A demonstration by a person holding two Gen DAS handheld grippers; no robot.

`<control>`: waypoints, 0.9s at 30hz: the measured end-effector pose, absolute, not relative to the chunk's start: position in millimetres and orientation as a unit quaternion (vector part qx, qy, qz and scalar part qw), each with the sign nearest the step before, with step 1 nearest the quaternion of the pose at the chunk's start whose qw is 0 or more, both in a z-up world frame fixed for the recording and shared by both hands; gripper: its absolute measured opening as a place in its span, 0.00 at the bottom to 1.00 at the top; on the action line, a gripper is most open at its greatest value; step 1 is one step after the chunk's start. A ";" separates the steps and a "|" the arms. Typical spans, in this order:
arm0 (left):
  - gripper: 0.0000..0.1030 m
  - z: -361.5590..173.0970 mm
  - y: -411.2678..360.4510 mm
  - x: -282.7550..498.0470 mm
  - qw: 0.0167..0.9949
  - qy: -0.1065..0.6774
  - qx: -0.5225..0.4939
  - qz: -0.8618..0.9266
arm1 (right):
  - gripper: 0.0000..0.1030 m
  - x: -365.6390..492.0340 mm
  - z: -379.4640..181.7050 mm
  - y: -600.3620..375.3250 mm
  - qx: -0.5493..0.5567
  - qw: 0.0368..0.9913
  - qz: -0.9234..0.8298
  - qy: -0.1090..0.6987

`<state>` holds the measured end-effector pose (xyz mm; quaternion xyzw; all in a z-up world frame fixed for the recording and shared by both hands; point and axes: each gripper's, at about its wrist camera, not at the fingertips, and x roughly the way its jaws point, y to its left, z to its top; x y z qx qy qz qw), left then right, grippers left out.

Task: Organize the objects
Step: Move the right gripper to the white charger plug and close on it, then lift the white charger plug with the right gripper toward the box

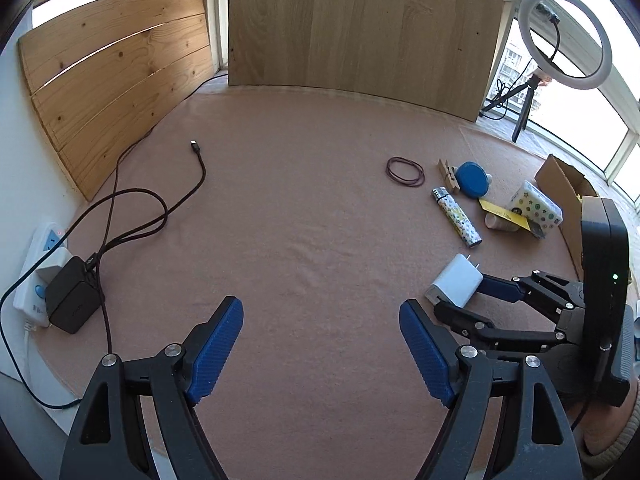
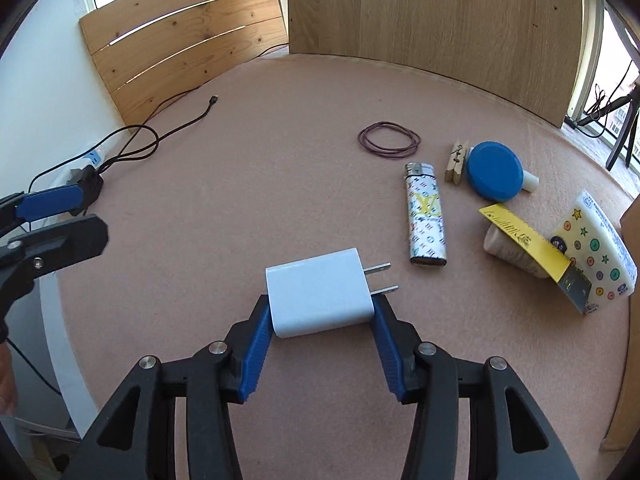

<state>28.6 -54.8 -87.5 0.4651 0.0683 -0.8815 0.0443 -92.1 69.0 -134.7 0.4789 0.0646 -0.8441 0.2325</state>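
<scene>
A white plug charger (image 2: 320, 300) with two prongs sits between the blue pads of my right gripper (image 2: 322, 305), which is shut on its sides just above the pink cloth. From the left wrist, the charger (image 1: 454, 278) and the right gripper (image 1: 460, 295) appear at the right. My left gripper (image 1: 320, 308) is open over bare cloth with nothing between its fingers; it shows at the left edge as the left gripper (image 2: 92, 216). To the right lie a patterned lighter (image 2: 426, 216), a rubber band loop (image 2: 390, 140), a wooden clothespin (image 2: 456, 162), a blue round lid (image 2: 494, 170), a yellow ruler (image 2: 524, 240) and a tissue pack (image 2: 596, 248).
A white power strip (image 1: 38, 264) with a black adapter (image 1: 72, 300) and looped black cable (image 1: 152, 216) sits at the left edge. A cardboard box (image 1: 568, 188) stands at the right. Wooden boards (image 1: 360, 28) line the back. A ring light (image 1: 566, 38) stands back right.
</scene>
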 end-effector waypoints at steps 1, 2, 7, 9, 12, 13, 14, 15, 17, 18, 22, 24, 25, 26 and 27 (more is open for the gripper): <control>0.81 -94.2 -53.6 27.1 0.038 0.071 0.467 -0.881 | 0.50 -86.6 -133.3 69.0 0.476 0.238 -0.844 0.067; 0.81 -99.4 -51.4 25.5 0.028 0.073 0.465 -0.882 | 0.50 -82.6 -132.9 71.0 0.477 0.240 -0.843 0.067; 0.81 -112.9 -22.5 5.1 -0.056 0.052 0.449 -0.890 | 0.50 -57.7 -134.2 89.0 0.466 0.237 -0.845 0.113; 0.81 -117.0 -3.2 -4.8 -0.100 0.028 0.438 -0.893 | 0.50 -50.3 -133.9 97.6 0.460 0.233 -0.847 0.129; 0.77 -132.9 24.7 -16.4 -0.145 -0.033 0.443 -0.884 | 0.50 -50.6 -130.2 121.3 0.464 0.214 -0.853 0.107; 0.70 -138.1 31.5 -19.0 -0.160 -0.048 0.447 -0.879 | 0.50 -53.2 -128.5 130.0 0.467 0.205 -0.855 0.097; 0.67 -143.1 36.3 -20.7 -0.175 -0.056 0.451 -0.873 | 0.50 -56.8 -126.5 137.9 0.471 0.197 -0.856 0.087; 0.62 -147.7 39.6 -22.2 -0.186 -0.062 0.455 -0.869 | 0.50 -61.6 -124.8 144.5 0.477 0.193 -0.854 0.076; 0.60 -149.0 44.1 -22.2 -0.195 -0.077 0.443 -0.872 | 0.50 -70.8 -118.4 151.2 0.484 0.198 -0.850 0.059; 0.57 -148.7 44.3 -23.0 -0.200 -0.078 0.442 -0.871 | 0.50 -76.8 -113.1 150.7 0.487 0.210 -0.847 0.049; 0.44 -148.6 43.4 -26.4 -0.215 -0.074 0.435 -0.871 | 0.50 -103.7 -95.3 127.5 0.495 0.270 -0.826 0.027; 0.43 -148.7 41.5 -26.0 -0.218 -0.071 0.433 -0.872 | 0.50 -115.1 -93.4 108.3 0.501 0.295 -0.813 0.042; 0.43 -148.6 41.4 -25.4 -0.220 -0.072 0.432 -0.872 | 0.50 -119.6 -95.1 98.3 0.507 0.307 -0.804 0.055; 0.42 -148.4 41.8 -24.3 -0.221 -0.073 0.431 -0.872 | 0.50 -122.6 -99.4 88.4 0.514 0.314 -0.795 0.068; 0.42 -148.3 42.1 -23.4 -0.221 -0.074 0.430 -0.872 | 0.50 -125.9 -104.8 80.8 0.523 0.318 -0.787 0.078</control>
